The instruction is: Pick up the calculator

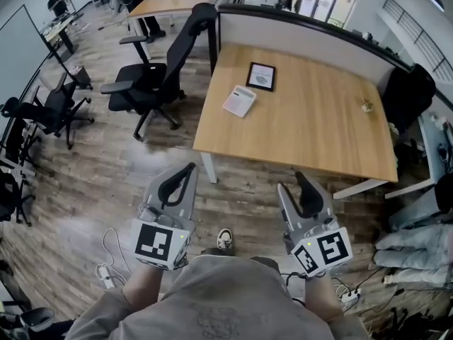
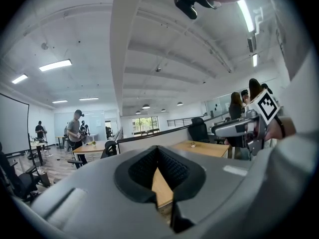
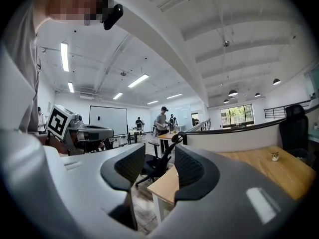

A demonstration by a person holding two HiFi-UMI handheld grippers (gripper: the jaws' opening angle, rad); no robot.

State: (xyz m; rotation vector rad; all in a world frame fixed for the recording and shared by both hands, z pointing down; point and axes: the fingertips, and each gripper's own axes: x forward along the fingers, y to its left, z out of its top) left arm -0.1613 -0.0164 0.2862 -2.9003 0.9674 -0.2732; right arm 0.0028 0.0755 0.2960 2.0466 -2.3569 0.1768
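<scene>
The white calculator [image 1: 240,100] lies flat on the wooden table [image 1: 311,129], near its far left part, beside a black-framed card [image 1: 260,76]. Both grippers are held over the wooden floor, short of the table's near edge and well away from the calculator. My left gripper [image 1: 188,170] has its jaw tips together and nothing in it; in the left gripper view [image 2: 157,151] only a thin wedge of table shows between the pads. My right gripper [image 1: 298,178] stands open and empty, with a wide gap in the right gripper view [image 3: 160,159]. Neither gripper view shows the calculator.
A small ornament [image 1: 367,106] sits at the table's right side. A partition wall [image 1: 311,32] runs behind the table. Black office chairs [image 1: 152,76] stand to the left. Power strips and cables [image 1: 106,273] lie on the floor. People stand at a far table [image 3: 162,121].
</scene>
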